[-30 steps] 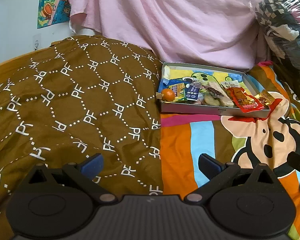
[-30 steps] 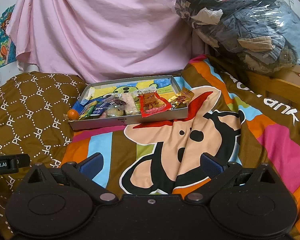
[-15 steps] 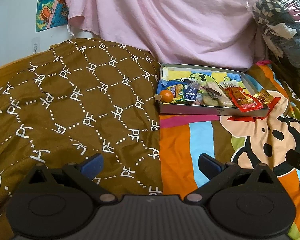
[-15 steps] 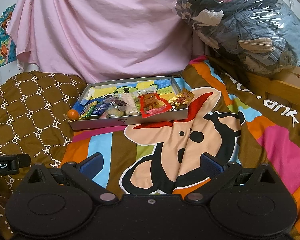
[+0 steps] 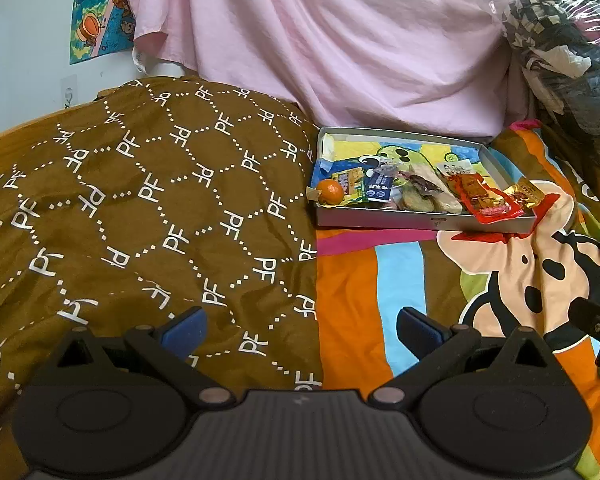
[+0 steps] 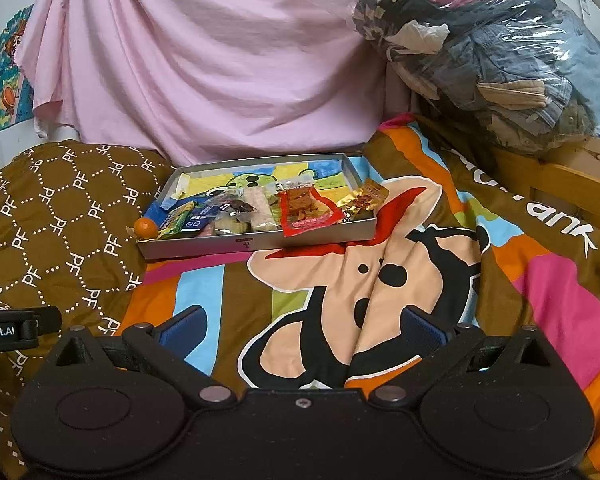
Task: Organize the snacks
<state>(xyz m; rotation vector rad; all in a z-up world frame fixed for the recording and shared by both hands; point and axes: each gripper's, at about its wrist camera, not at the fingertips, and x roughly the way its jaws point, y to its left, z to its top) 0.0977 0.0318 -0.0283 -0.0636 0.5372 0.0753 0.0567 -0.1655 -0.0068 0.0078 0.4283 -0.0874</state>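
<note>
A shallow grey tray [image 5: 420, 222] [image 6: 256, 245] lies on the bed and holds several snack packets. A small orange [image 5: 329, 191] [image 6: 145, 227] sits at its left end. A red packet [image 5: 485, 200] [image 6: 303, 210] and a gold packet [image 5: 526, 194] [image 6: 364, 199] lie at its right end, the gold one over the rim. My left gripper [image 5: 300, 326] is open and empty, well short of the tray. My right gripper [image 6: 302, 326] is open and empty, over the cartoon blanket in front of the tray.
A brown patterned quilt [image 5: 140, 208] covers the left of the bed and a colourful cartoon blanket [image 6: 380, 280] the right. A pink sheet [image 6: 220, 60] hangs behind. A plastic bag of clothes [image 6: 480, 52] sits on a wooden frame [image 6: 560, 184] at right.
The left wrist view has shifted slightly, so the tray sits a little lower and further left. The right gripper has barely moved. Both grippers stay open.
</note>
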